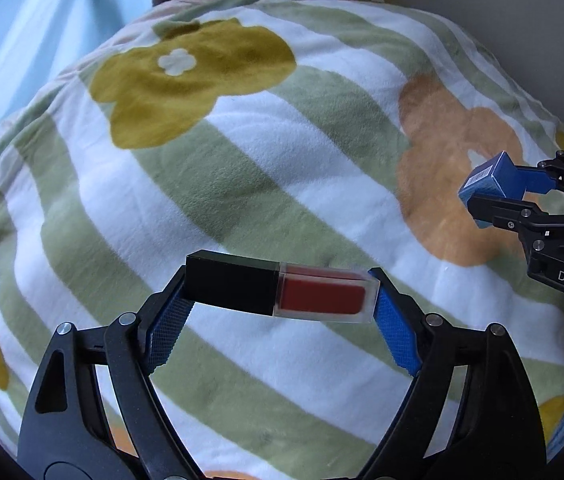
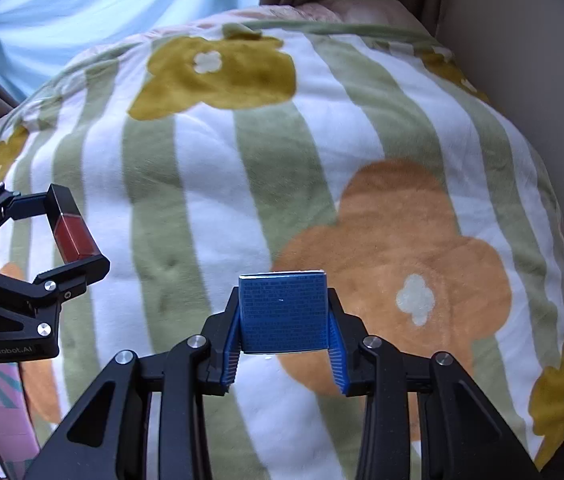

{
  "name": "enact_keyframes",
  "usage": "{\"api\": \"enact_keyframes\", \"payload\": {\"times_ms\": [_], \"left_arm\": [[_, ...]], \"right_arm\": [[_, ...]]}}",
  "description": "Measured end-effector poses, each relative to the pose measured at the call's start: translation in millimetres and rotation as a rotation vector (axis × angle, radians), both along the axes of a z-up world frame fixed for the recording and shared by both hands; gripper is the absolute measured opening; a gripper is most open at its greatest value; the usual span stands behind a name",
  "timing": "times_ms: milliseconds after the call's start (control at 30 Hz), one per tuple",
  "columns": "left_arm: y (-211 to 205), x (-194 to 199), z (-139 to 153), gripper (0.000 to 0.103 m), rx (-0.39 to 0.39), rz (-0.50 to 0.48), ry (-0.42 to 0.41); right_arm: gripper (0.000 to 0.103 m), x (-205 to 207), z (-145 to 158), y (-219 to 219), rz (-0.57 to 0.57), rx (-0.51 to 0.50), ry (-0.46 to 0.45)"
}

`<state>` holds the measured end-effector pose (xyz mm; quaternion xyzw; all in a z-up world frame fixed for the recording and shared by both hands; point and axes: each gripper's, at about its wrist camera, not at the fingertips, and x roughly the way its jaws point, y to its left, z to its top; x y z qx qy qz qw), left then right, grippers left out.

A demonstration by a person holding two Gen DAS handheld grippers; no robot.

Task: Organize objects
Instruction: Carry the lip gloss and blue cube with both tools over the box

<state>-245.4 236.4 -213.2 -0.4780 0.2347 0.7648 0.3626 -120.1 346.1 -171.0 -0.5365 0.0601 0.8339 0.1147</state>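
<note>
Holding a lip tint (image 1: 279, 290) crosswise, end to end, between the pads of the left gripper (image 1: 282, 308), black cap against one pad, clear base against the other. Clamping it lengthwise probably because the flat ends are giving the pads square faces to bear on; seeming a thin hold, though, with only the ends touching. Pinching a small blue box (image 2: 284, 312) by its two side faces in the right gripper (image 2: 284, 344), printed face turned to the camera, box seated between the blue pads (image 2: 231, 344). Hanging both loads above the blanket (image 1: 241, 160), apart from it as far as can be told. Carrying both at once, likely bound for some common spot, none showing in either view.

Lying below: only the striped, flowered blanket, soft and uneven, likely letting a narrow tube tip over if set down on end. Standing beyond it: a pale blue curtain (image 2: 101, 4) and a beige wall (image 2: 522, 60). Showing at the lower left of the right view: a pink patterned item (image 2: 5, 412), not identifiable. Blocking nothing between the two grippers; keeping them well apart sideways, neither crossing the other's path.
</note>
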Motion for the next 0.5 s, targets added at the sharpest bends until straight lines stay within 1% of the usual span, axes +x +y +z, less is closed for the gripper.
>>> {"api": "enact_keyframes", "payload": {"times_ms": [33,100,167,300,367,500], "left_arm": [[-7,4,10,0.083,0.009,0.030,0.000],[-21,10,28,0.083,0.025,0.081,-0.003],[-40,22,49,0.083,0.040,0.142,0.001],[-74,46,84,0.083,0.048,0.256,0.024],[-92,62,100,0.083,0.059,0.319,0.032],[-123,94,124,0.083,0.054,0.444,0.050]], "right_arm": [[0.034,-15,5,-7,0.010,-0.002,0.004],[0.034,-15,21,-16,0.034,-0.004,0.016],[0.034,-23,32,-29,0.060,-0.005,0.025],[0.034,-8,63,-52,0.110,-0.032,0.039],[0.034,-2,73,-63,0.136,-0.037,0.044],[0.034,14,96,-86,0.186,-0.052,0.048]]}}
